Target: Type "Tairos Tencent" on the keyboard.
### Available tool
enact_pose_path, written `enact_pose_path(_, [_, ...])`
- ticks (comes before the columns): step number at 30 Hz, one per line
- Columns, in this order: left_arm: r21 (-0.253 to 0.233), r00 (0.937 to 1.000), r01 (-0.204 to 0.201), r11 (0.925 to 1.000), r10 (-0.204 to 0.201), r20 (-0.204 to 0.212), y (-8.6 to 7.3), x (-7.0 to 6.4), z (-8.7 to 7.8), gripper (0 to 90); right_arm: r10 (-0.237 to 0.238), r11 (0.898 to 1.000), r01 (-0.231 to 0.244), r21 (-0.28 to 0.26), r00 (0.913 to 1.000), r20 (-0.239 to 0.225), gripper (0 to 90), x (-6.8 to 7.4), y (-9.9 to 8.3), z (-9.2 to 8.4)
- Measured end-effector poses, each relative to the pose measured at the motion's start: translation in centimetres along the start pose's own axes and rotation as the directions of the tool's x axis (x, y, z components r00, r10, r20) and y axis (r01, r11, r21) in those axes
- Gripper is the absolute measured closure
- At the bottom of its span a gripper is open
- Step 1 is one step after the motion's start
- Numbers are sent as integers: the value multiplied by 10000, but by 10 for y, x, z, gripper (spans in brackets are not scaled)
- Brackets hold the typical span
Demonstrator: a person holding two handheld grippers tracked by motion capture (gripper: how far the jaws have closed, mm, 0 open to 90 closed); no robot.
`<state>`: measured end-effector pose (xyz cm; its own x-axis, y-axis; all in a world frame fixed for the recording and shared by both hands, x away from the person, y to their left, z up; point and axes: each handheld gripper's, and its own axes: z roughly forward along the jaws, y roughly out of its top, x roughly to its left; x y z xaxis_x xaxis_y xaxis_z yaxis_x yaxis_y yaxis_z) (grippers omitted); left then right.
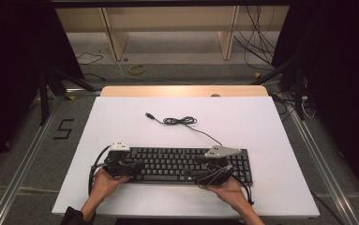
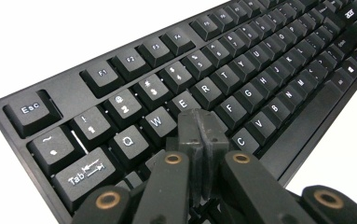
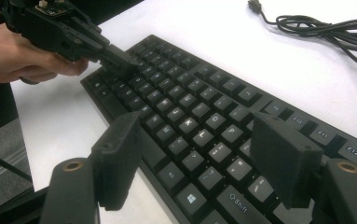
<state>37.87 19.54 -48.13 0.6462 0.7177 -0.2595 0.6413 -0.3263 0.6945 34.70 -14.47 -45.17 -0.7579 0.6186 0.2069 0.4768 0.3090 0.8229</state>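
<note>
Black keyboard lies flat on the white bench, long side parallel to the near edge and set in the near half of the board, roughly centred left to right. Both hands enter from the near edge.

Left hand holds the left gripper over the keyboard's left end. In the left gripper view the two jaws are pressed together with nothing between them, tips down among the letter keys just below W and E, between Q and C. Contact with a keycap looks likely; cannot confirm that a key is depressed. The right gripper view shows the same gripper with its closed tip resting on the keys near the far-left corner of the keyboard.

Right hand holds the right gripper over the right-centre portion of the keyboard. Its jaws stand wide apart in the right gripper view, hovering above the lower key rows near Shift and the Windows key, pads clear of the keys, nothing held.

Farther back, the keyboard cable runs from the keyboard's rear edge to a loose coil near the bench centre, its USB plug lying free on the white surface, left of the coil.
</note>
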Motion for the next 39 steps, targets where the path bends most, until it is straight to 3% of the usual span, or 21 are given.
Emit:
enact_pose_path(7, [-469,9999,15,9989,-10,115,1,-1,-6,826,79,10000,-78,-52,10000,35,347,-2,0,-1])
enact_pose_path(22, [-1087,9972,295,9936,-217,721,1,-3,-11,517,157,9998,-156,-106,9998,75,348,-2,0,0])
enact_pose_path(29, [-1355,9964,480,9896,-381,752,1,-2,-14,385,213,9997,-212,-115,9998,58,350,-1,0,1])
enact_pose_path(39, [-1792,9954,649,9817,-511,810,2,-3,-20,301,204,9997,-206,-154,9997,-103,352,4,4,5])
